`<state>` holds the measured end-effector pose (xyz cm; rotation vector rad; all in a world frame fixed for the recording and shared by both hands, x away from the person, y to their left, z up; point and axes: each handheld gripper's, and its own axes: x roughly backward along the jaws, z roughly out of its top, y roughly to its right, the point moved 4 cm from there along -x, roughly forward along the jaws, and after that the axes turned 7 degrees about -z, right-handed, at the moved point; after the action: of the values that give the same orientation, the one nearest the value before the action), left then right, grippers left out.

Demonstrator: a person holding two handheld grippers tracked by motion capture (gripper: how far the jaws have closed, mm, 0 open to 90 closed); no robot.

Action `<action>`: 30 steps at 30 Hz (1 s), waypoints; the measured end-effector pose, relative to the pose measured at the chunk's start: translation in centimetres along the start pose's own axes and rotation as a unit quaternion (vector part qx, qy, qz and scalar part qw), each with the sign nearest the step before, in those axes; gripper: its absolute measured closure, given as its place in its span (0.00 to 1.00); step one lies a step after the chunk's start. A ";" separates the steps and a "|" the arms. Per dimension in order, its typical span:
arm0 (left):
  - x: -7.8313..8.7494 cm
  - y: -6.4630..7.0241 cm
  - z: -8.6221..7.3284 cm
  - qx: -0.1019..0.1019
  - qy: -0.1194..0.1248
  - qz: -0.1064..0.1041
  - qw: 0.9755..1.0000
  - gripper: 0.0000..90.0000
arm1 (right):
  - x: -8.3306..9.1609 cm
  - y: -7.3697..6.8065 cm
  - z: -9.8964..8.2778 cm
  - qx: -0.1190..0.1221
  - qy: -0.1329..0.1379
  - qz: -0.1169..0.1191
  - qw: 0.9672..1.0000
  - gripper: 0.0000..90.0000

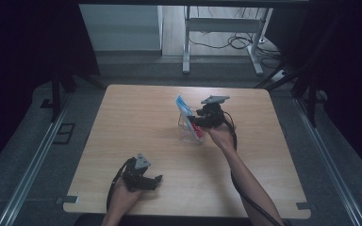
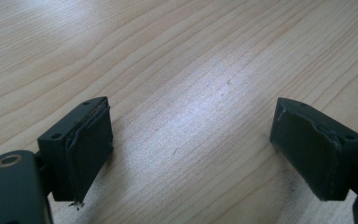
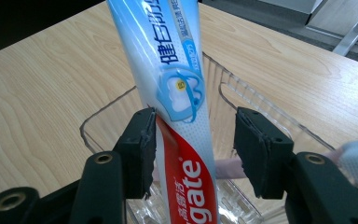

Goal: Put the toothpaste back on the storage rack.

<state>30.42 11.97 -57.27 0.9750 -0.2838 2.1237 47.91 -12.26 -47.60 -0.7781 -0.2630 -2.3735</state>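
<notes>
Toothpaste tube (image 3: pixel 175 93): blue, white and red, standing tilted in a clear container, its flat end up and its red lower part down inside; in the high view it leans toward the far left (image 1: pixel 185 106).
Clear container (image 3: pixel 242 93): a see-through plastic holder with thin walls, standing on the bench right of centre, well in from every edge; a pale pink thing lies low inside it, too hidden to tell what it is.
Right gripper (image 3: pixel 193 149): held over the container from its right side, with the tube between its two fingers.
Right fingers (image 3: pixel 140 149): parted; the left pad is at the tube's edge, touching or just beside it, and the right pad stands clear of the tube with a gap showing, so the tube is not clamped.
Left gripper (image 2: pixel 191 154): low over bare wood near the front edge of the bench, well apart from the container; in the high view it sits at the lower left (image 1: pixel 143 178).
Left fingers (image 2: pixel 86 149): wide apart, nothing between them but the wood grain.
Bench (image 1: pixel 136 127): light wood, rectangular.
Hands: one forearm enters from the bottom edge to each gripper, the right one reaching far across the bench.
</notes>
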 end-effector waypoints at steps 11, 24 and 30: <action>0.0 0.0 0.0 0.002 0.000 0.001 1.000 0.15 | 1.4 0.5 -0.1 0.007 0.008 -0.001 1.000 0.49; 0.0 0.0 0.0 0.001 0.001 0.001 1.000 0.14 | 2.8 0.3 -0.1 0.017 0.015 0.001 1.000 0.47; 0.0 0.0 0.0 0.002 0.001 0.001 1.000 0.14 | 3.3 0.1 -0.1 0.023 0.015 0.002 1.000 0.46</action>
<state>30.39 11.94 -57.28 0.9752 -0.2782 2.1275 45.80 -14.07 -45.75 -0.7203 -0.3021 -2.3640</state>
